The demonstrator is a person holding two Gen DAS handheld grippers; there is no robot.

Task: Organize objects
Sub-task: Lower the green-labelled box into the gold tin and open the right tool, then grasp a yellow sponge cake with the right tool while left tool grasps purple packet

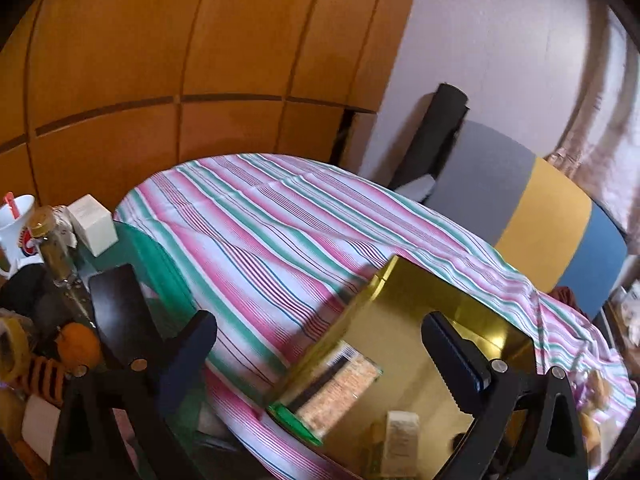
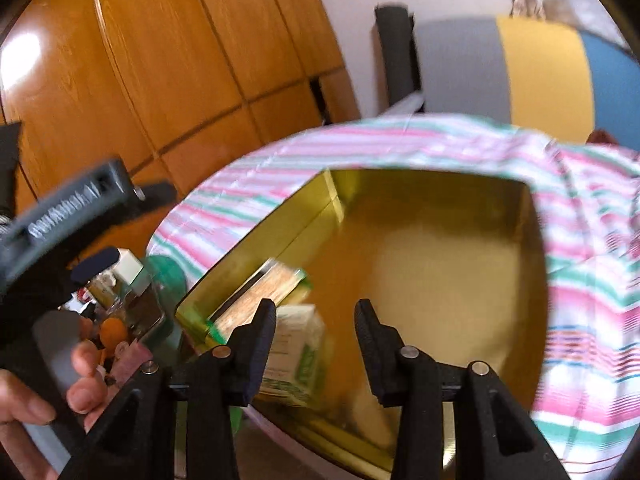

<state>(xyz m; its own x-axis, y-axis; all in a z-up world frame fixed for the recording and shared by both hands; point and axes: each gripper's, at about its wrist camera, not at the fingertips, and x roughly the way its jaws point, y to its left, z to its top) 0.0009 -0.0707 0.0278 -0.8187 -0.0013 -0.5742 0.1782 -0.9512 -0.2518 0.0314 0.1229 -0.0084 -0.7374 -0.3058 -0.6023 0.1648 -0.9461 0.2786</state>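
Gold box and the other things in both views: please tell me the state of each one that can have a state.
Gold box: open, no lid on it, two packets inside.
Green-edged packet: lying tilted against the box wall.
White packet: lying in the box, not gripped.
Left tool: open, empty.
Right tool: open, nothing pressed.
White mug: upright.

Striped cloth [image 1: 280,216] across frame centre: bare, open passage. Gold box [image 2: 432,264] right half empty; small cartons [image 2: 296,360] crowd its lower-left corner. Left edge blocked: mug [image 1: 16,220], bottle [image 1: 52,248], white carton [image 1: 92,220], clutter.
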